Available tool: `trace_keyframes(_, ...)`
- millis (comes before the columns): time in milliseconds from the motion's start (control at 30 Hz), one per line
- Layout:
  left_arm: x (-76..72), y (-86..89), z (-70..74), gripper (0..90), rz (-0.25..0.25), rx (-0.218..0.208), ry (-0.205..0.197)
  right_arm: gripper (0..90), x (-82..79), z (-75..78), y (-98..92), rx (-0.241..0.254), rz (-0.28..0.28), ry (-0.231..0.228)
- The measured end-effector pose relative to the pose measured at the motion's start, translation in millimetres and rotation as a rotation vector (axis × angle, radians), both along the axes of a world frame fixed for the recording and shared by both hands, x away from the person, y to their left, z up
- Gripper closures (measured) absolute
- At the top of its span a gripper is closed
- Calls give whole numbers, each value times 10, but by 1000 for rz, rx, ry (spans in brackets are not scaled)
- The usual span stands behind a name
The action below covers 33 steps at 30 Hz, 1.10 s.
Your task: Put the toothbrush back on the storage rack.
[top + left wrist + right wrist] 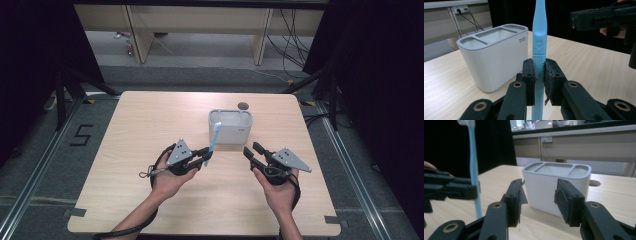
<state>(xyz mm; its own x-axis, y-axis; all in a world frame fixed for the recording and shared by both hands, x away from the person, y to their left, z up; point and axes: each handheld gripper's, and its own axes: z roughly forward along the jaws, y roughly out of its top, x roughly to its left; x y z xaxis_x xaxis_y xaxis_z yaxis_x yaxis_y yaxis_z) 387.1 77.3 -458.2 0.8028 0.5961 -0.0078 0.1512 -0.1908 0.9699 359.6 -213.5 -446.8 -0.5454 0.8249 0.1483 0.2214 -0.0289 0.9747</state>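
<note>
Just in front of the white rectangular plastic holder (230, 127), on the near side of the pale wooden table (140, 130), the left gripper (205, 156) is pinching a light-blue plastic toothbrush (214, 138). Its pads (531, 75) press on the ribbed lower handle from both sides, so the brush stands nearly upright with the bristle head on top, beside the holder's front-left corner. Holding it low on the handle and vertical appears meant to leave the long upper part free and the brush lined up with the holder's grey slotted top (491, 35), whose three openings face straight up; a drop into one of them would likely need only a lift over the rim and a flip or lowering, though which end is to go in cannot be told.

The right gripper (254, 150) hangs in front of the holder's right end, apart from it and from the toothbrush. Its jaws stand spread with nothing between them, the holder seen through the gap in the right gripper view. It seems kept near so it can steady the holder or take the brush, while staying clear of the left gripper's path. The holder sits upright toward the far middle of the table, just before a round cable hole (243, 106).
</note>
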Motion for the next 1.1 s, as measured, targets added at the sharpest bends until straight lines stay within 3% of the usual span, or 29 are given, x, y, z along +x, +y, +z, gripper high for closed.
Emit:
trace_keyframes(233, -14, -83, -53, 789, -2, 13, 9, 568, 32, 73, 82, 13, 30, -6)
trace_keyframes(300, -15, -121, -53, 789, -4, 17, 7, 569, 17, 98, 121, 34, 44, 10)
trace_keyframes(500, -22, -207, -52, 789, -6, 21, 3, 579, 43, 167, 209, 11, 69, -29)
trace_keyframes(667, -26, -261, -37, 789, 0, 13, 1, 583, 32, 197, 272, 22, 73, -21)
trace_keyframes(700, -30, -278, -34, 789, 5, 6, -3, 584, 50, 200, 261, -4, 76, -45)
trace_keyframes(900, -32, -313, -41, 789, 18, 0, -5, 594, 39, 216, 332, 28, 95, -33)
trace_keyframes(1000, -33, -330, -47, 789, 21, -6, -8, 598, 38, 225, 343, 5, 96, -39)
trace_keyframes(1033, -33, -337, -47, 789, 21, -6, -6, 601, 33, 221, 368, 27, 97, -31)
trace_keyframes(1100, -30, -345, -43, 789, 19, -5, -9, 611, 38, 221, 394, 23, 107, -28)
